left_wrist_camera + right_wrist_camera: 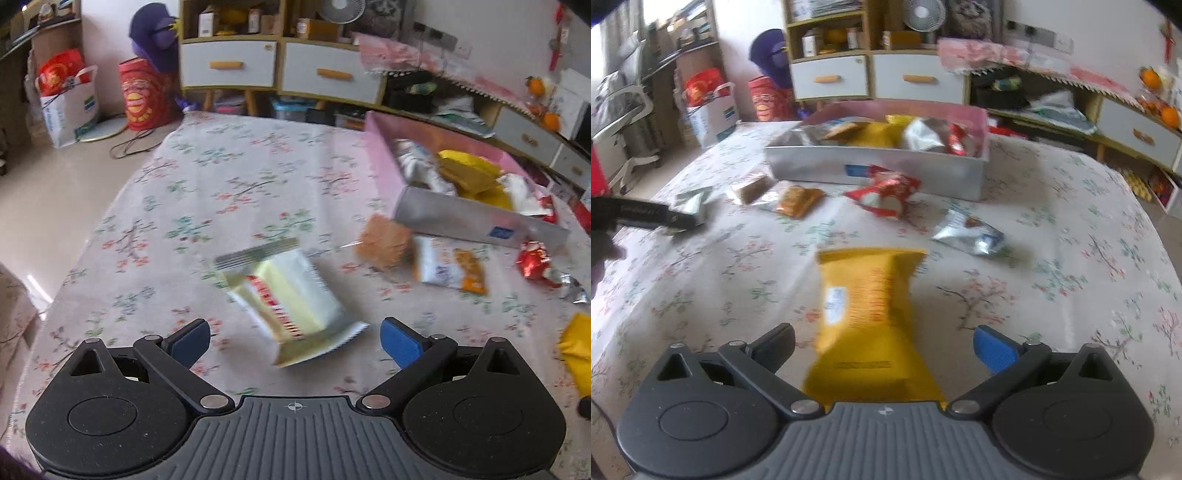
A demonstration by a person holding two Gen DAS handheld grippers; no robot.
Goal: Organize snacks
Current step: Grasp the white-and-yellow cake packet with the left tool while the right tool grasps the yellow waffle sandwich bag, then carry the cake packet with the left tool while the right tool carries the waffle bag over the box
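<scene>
With each gripper spread wide, left gripper (295,345) over the silver packet (290,308) and right gripper (884,349) over the yellow packet (870,321) on the bench (207,192), you should pinch mid-body before carrying to the box (875,170).

Pale gold-and-silver packet (291,301) with red lettering: flat on floral cloth, lying diagonal, crimped ends, sealed. Yellow packet (870,325) with red print and white label: flat on cloth, long axis running away from camera. Pink-and-silver box (875,168): open top, holds yellow, silver and red packets. Before box front wall, loose on cloth: brown biscuit in clear wrap (751,190), orange packet (796,201), red packet (884,192), silver packet (971,234).
</scene>
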